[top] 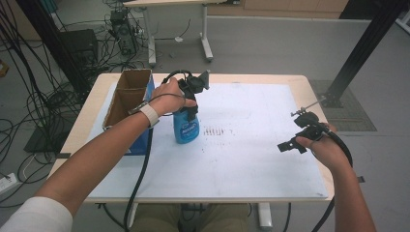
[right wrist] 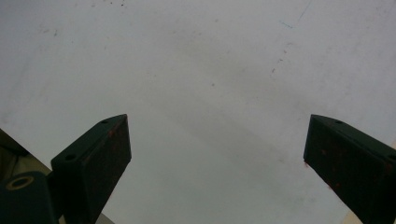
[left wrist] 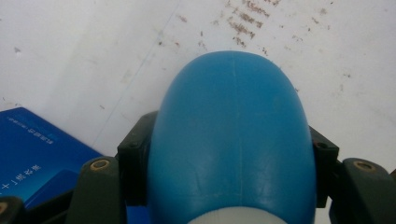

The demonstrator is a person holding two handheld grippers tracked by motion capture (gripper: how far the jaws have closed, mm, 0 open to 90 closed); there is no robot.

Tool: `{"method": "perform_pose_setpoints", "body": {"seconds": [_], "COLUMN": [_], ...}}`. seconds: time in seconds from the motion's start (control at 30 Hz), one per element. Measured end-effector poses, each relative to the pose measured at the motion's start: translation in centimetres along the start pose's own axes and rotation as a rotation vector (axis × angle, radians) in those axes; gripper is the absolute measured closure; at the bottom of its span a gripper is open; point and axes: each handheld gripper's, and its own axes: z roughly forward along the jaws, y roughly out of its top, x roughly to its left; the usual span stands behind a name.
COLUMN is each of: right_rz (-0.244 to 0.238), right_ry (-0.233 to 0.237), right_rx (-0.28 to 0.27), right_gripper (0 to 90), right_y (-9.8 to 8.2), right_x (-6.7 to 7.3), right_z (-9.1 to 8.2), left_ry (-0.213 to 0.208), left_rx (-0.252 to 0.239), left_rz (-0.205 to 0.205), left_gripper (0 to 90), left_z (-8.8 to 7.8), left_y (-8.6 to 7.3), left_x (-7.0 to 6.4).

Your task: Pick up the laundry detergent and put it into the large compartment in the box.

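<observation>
Firmly, the left gripper clamps the blue bottle from above, a black jaw pressed against each flank of its rounded shoulder, as the left gripper view shows. That bottle stands upright on the white mat, left of centre, just beside an open cardboard box with blue sides. Faint brown specks mark the mat right of the bottle. Well apart, near the mat's right edge, the right gripper hangs over bare mat, jaws spread wide with nothing between them. A wooden table carries the mat.
</observation>
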Motion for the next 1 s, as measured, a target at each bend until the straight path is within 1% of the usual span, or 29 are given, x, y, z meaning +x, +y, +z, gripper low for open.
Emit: {"method": "perform_pose_setpoints", "body": {"seconds": [0.53,1.0], "right_rz": [0.007,0.007], "right_ry": [-0.003,-0.007], "right_rx": [0.004,0.011], "right_gripper": [7.5,7.5], "right_y": [-0.23,-0.04], "right_x": [-0.03,0.12], "right_z": [-0.05,-0.17], "left_ry": [-0.005,-0.012], "left_rx": [0.005,0.007], "left_rz": [-0.001,0.003], "left_gripper": [38.4,38.4], "left_z": [0.02,0.03], "left_y": [0.13,0.16], "left_x": [0.11,0.27]}}
